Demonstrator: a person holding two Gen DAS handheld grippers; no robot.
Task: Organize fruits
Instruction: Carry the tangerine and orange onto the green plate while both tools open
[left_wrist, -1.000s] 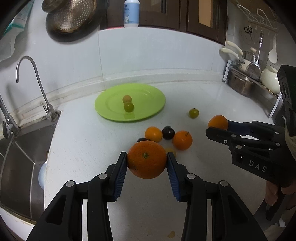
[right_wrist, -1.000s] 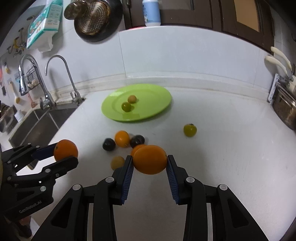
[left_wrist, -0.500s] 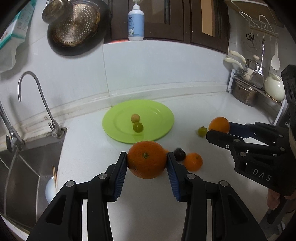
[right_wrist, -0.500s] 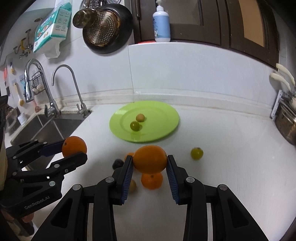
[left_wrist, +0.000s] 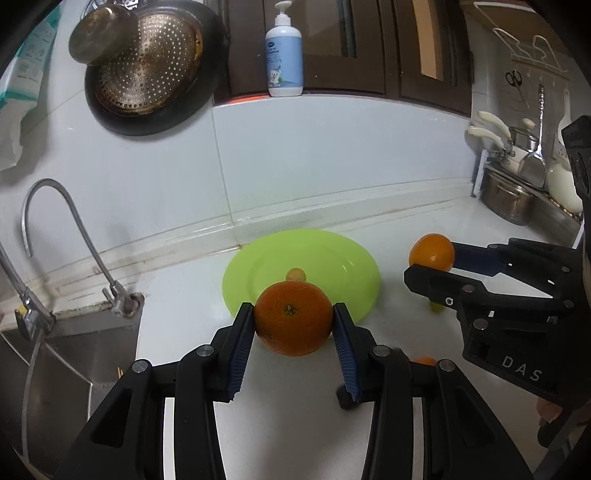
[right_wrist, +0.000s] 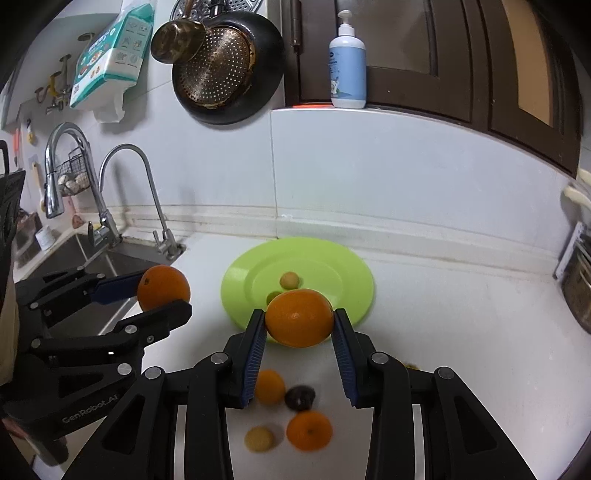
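A: How should I set these down well?

B: Bring each orange low over a bare part of the plate (right_wrist: 343, 266), clear of the two small fruits (right_wrist: 289, 280) already there, and let go gently so nothing rolls off.

A: And my grips?

B: Your left gripper (left_wrist: 293, 322) is clamped on a large orange (left_wrist: 293, 317), pads on both sides, raised in front of the plate. Your right gripper (right_wrist: 299, 320) is narrowly closed on a second orange (right_wrist: 299, 317), also near the plate's front rim. More fruit (right_wrist: 309, 430) waits on the counter (right_wrist: 461, 314).
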